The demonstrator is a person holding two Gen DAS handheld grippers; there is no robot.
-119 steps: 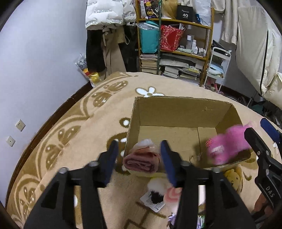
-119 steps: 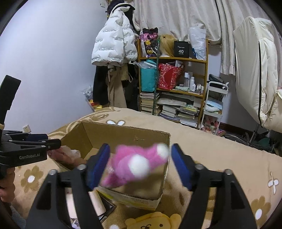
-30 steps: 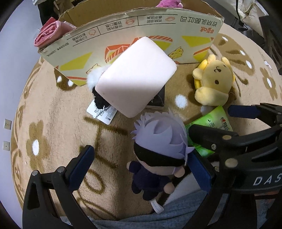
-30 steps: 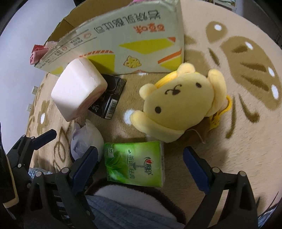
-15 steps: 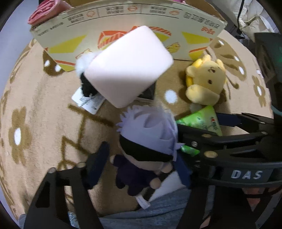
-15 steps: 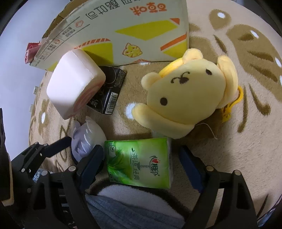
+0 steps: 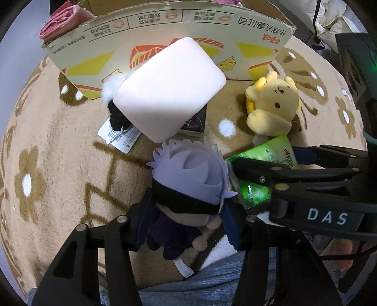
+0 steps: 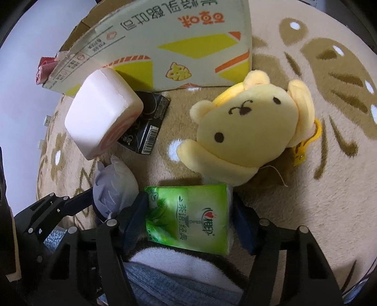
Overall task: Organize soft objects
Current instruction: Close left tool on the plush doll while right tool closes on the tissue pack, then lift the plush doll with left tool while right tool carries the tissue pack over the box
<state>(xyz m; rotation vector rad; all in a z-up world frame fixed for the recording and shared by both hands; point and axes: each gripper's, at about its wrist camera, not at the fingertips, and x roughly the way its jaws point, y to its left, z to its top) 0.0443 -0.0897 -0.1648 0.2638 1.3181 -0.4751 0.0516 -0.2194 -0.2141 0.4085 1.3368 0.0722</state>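
My left gripper [image 7: 186,226] is shut on a small doll with pale lilac hair and a dark outfit [image 7: 188,186], low on the rug; the doll also shows in the right wrist view [image 8: 114,186]. My right gripper [image 8: 190,219] is shut on a green tissue pack [image 8: 188,219], which also shows in the left wrist view [image 7: 271,160]. A yellow bear plush [image 8: 249,134] lies just beyond the pack. A pink-white roll-cake cushion [image 7: 169,87] leans at the cardboard box [image 7: 165,28].
A black packet [image 8: 146,124] and a white tag [image 7: 119,137] lie under the cushion. A rolled pink cloth [image 7: 63,21] sits at the box's left corner. A black-and-white furry toy [image 7: 115,110] peeks out left of the cushion. Patterned beige rug [image 7: 51,164] all around.
Both grippers came down from the box to the rug. The left jaws closed on the doll and the right jaws closed on the green tissue pack.
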